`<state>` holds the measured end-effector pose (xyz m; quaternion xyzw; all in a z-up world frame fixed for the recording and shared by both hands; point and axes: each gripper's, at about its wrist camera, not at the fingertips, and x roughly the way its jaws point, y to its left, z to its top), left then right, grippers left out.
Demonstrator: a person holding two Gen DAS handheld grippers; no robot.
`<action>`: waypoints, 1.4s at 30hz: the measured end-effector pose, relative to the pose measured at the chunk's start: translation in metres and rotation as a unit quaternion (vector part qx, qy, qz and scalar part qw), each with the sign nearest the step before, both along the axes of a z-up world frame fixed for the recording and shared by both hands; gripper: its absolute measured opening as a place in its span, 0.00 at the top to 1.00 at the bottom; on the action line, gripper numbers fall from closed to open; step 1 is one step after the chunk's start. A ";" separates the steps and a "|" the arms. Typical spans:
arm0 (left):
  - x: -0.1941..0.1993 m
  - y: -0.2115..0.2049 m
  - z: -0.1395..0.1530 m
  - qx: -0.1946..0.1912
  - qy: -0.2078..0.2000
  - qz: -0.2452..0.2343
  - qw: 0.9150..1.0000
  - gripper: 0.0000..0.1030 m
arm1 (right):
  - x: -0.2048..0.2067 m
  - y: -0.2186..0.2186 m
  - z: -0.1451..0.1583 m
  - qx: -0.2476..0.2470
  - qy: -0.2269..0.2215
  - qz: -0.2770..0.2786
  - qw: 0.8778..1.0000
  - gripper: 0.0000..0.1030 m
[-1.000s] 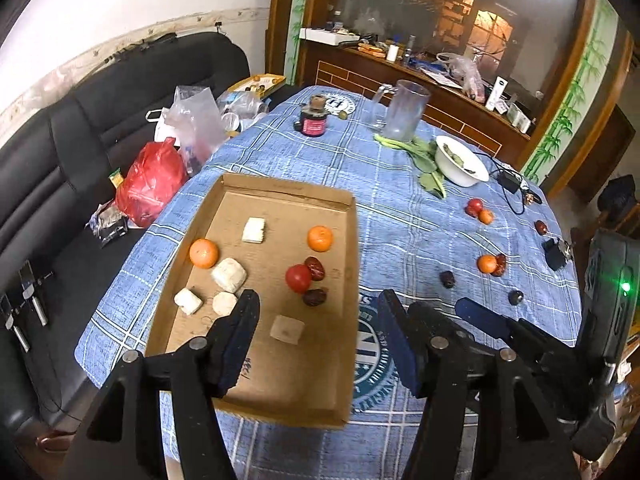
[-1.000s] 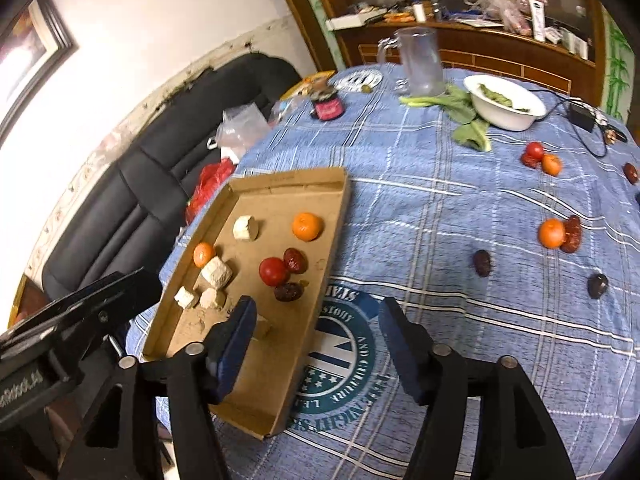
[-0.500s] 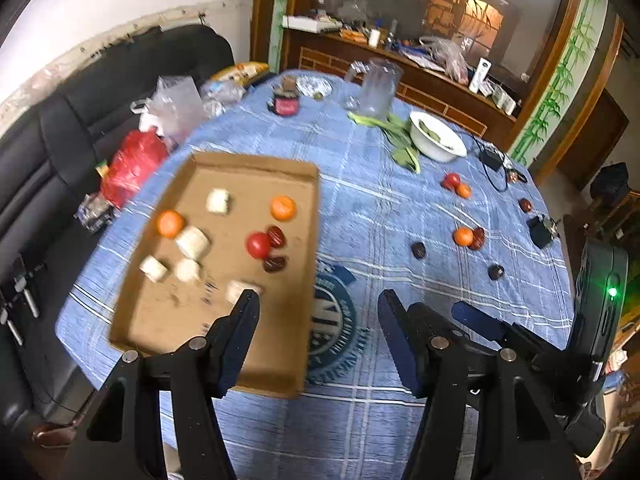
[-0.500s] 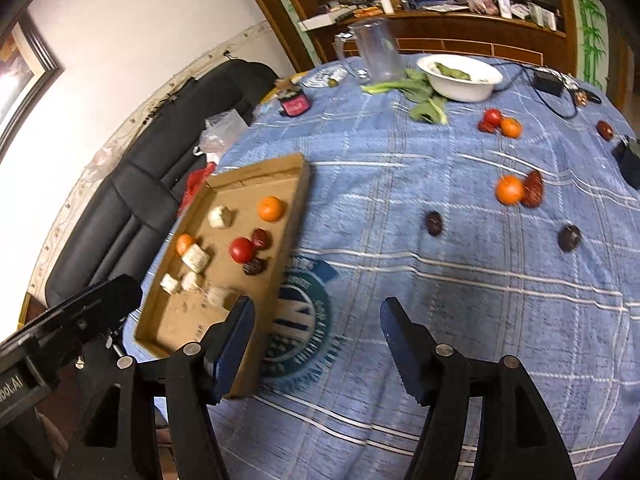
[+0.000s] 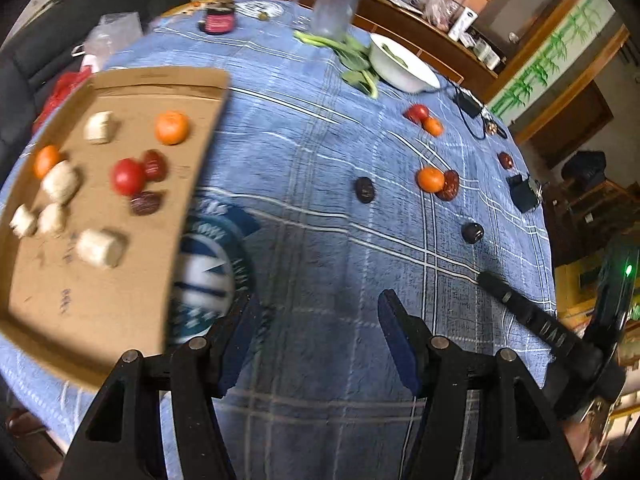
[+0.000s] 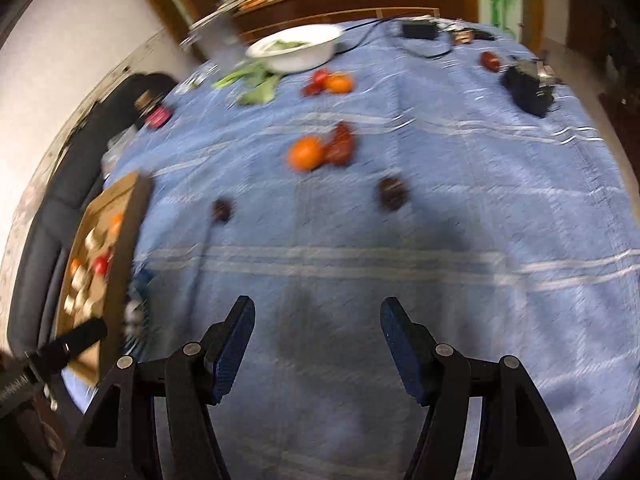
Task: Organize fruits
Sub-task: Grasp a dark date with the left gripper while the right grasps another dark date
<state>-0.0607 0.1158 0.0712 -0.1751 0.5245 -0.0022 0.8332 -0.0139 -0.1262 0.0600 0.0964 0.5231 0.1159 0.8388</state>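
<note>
A cardboard tray (image 5: 100, 292) at the left holds two oranges, a tomato, dates and several white blocks; it also shows in the right wrist view (image 6: 116, 216). Loose on the blue cloth lie an orange (image 5: 431, 179) touching a red date (image 5: 452, 190), a dark date (image 5: 365, 190), another dark date (image 5: 472, 233), a tomato (image 5: 417, 113) with a small orange (image 5: 433, 126), and a far date (image 5: 505, 160). My left gripper (image 5: 316, 320) is open and empty above the cloth. My right gripper (image 6: 316, 328) is open and empty, short of the orange (image 6: 306, 153) and dark date (image 6: 393, 194).
A white bowl (image 5: 400, 66) with greens, a glass pitcher (image 5: 334, 4) and a dark jar (image 5: 218, 22) stand at the back. A black charger (image 5: 524, 196) and cable lie at the right. A black sofa (image 6: 60, 208) runs along the table's left side.
Both grippers have swung right, away from the tray and toward the loose fruit on the cloth. Both stay open and empty. The view is motion-blurred.
</note>
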 end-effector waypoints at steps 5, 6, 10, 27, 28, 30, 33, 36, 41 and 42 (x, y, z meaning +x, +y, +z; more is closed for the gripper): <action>0.039 -0.022 -0.014 0.021 -0.007 -0.035 0.999 0.41 | 0.040 -0.020 -0.004 -0.009 -0.016 -0.002 1.000 0.33; 0.051 -0.025 -0.019 0.023 -0.004 -0.040 0.999 0.41 | 0.046 -0.020 -0.004 -0.011 -0.020 0.002 1.000 0.33; 0.083 -0.037 -0.032 0.039 -0.001 -0.065 0.997 0.41 | 0.063 -0.012 -0.015 -0.021 -0.021 0.019 0.999 0.38; 0.129 -0.052 -0.053 0.097 -0.016 -0.109 0.989 0.81 | 0.079 0.001 -0.037 -0.074 -0.021 0.030 0.997 0.74; 0.127 -0.050 -0.052 0.093 -0.016 -0.107 0.990 0.81 | 0.078 0.000 -0.036 -0.072 -0.021 0.029 0.997 0.75; 0.119 -0.042 -0.048 0.082 -0.019 -0.099 0.992 0.81 | 0.075 -0.001 -0.034 -0.068 -0.022 0.028 0.997 0.75; 0.106 -0.029 -0.038 0.059 -0.028 -0.082 0.995 0.81 | 0.068 -0.002 -0.025 -0.063 -0.030 0.024 0.997 0.75; 0.090 -0.014 -0.024 0.042 -0.042 -0.068 0.996 0.81 | 0.060 -0.003 -0.015 -0.055 -0.038 0.020 0.998 0.75; 0.064 0.011 0.001 0.017 -0.066 -0.042 0.997 0.81 | 0.045 0.006 0.000 -0.028 -0.040 0.029 0.998 0.75; 0.057 0.017 0.006 0.013 -0.070 -0.035 0.997 0.81 | 0.042 0.010 0.002 -0.023 -0.040 0.033 0.998 0.75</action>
